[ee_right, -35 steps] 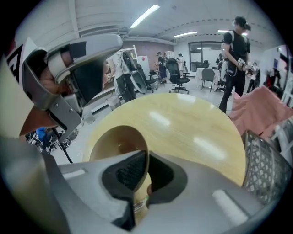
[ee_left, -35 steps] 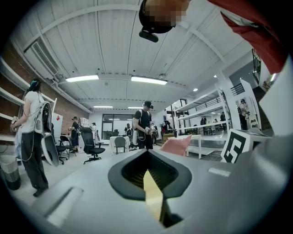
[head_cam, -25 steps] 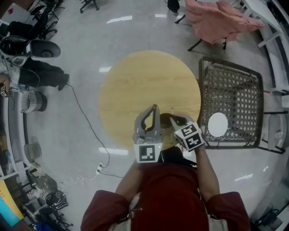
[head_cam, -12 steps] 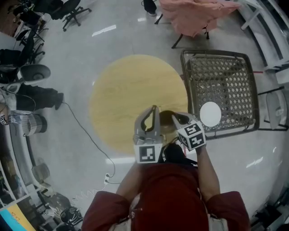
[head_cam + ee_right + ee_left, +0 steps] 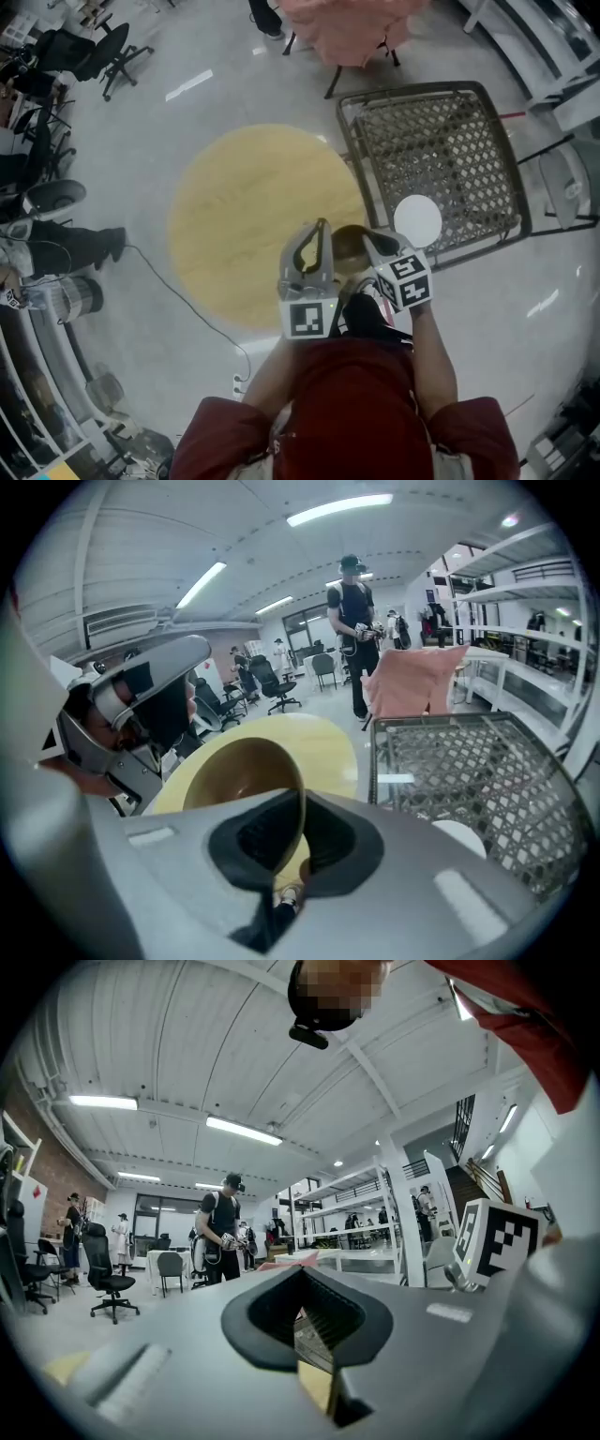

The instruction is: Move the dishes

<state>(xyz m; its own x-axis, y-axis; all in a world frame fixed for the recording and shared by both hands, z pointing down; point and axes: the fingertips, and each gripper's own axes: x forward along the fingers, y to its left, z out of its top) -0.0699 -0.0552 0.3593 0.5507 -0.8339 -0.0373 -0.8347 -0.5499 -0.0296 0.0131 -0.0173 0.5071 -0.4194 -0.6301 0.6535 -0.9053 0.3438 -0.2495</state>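
Item: right claw (image 5: pixel 372 247), (image 5: pixel 274 847), jaws clamped on the rim of a brown round bowl (image 5: pixel 348 241); the bowl (image 5: pixel 242 778) is tilted with its hollow in plain sight in the right gripper view, held over the near right edge of the round yellow wooden surface (image 5: pixel 246 217). Item: left claw (image 5: pixel 320 234), (image 5: pixel 306 1327), jaws together with nothing between them, just left of the bowl and pointing away from the person. Item: dark square wire-mesh surface (image 5: pixel 441 141), standing just right of the round one; it (image 5: pixel 487 761) carries a white round plate (image 5: pixel 417 220) at its near left corner, close to the right claw. The plate (image 5: pixel 461 837) lies flat. Item: pink cloth (image 5: pixel 352 33), draped over a stand at the far side, beyond both surfaces. Item: person in dark clothes (image 5: pixel 355 630), standing far off on the grey floor. Item: black office chairs (image 5: pixel 98 52), far left.
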